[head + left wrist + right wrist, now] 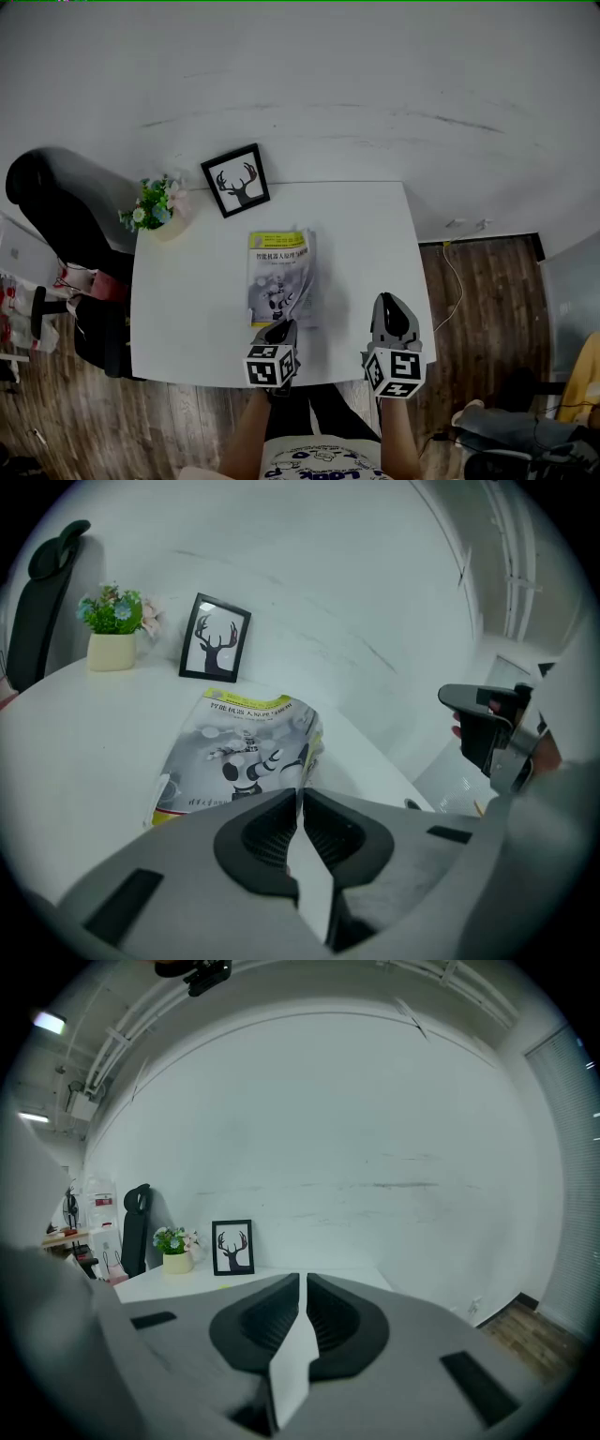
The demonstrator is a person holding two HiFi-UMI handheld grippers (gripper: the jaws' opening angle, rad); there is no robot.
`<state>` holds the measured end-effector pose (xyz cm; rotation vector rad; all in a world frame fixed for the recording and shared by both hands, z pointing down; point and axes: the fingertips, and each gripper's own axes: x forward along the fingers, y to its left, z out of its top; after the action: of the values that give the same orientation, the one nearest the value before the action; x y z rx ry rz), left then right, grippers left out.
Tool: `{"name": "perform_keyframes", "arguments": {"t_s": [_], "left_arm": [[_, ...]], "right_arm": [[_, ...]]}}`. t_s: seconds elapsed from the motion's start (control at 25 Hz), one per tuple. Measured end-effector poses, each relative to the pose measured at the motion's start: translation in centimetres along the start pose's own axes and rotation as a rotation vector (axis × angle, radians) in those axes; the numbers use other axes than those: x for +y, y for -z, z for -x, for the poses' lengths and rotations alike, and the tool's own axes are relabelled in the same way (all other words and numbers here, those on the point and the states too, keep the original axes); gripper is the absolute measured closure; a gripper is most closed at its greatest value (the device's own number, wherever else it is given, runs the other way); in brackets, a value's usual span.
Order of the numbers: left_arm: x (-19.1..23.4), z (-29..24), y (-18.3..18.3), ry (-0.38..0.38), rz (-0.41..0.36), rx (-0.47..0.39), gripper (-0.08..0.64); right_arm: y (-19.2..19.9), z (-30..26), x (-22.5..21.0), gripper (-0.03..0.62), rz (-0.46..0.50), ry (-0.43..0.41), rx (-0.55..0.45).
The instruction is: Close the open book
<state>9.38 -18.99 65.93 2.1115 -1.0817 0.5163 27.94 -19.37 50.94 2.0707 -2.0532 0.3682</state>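
The book [281, 277] lies on the white table [187, 309] with its cover up: grey, a robot picture, a yellow band at the far end. Its page edges fan slightly along the right side. My left gripper [279, 328] sits just before the book's near edge, jaws shut and holding nothing; in the left gripper view the book [239, 757] lies just beyond the tips of the left gripper [300, 794]. My right gripper [389, 302] hovers to the right of the book over bare table, also shut and empty. In its own view the right gripper [302, 1279] faces the white wall.
A framed deer picture [236, 179] and a small potted plant [157, 206] stand at the table's far left. A black chair [56, 216] stands left of the table. Wooden floor [487, 300] with a cable lies to the right.
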Motion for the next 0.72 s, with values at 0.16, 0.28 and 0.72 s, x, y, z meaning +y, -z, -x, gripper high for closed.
{"name": "perform_keyframes", "arguments": {"t_s": [0.16, 0.28, 0.72], "left_arm": [[-0.4, -0.8, 0.8, -0.017, -0.078, 0.044, 0.526], [-0.9, -1.5, 1.5, -0.018, -0.121, 0.074, 0.480], [-2.0, -1.5, 1.8, 0.016, -0.154, 0.072, 0.394]], "right_arm": [[0.1, 0.3, -0.5, 0.552, -0.010, 0.010, -0.001], [0.1, 0.4, -0.7, 0.552, -0.013, 0.011, -0.003], [-0.7, 0.5, -0.9, 0.552, -0.005, -0.003, -0.019]]}}
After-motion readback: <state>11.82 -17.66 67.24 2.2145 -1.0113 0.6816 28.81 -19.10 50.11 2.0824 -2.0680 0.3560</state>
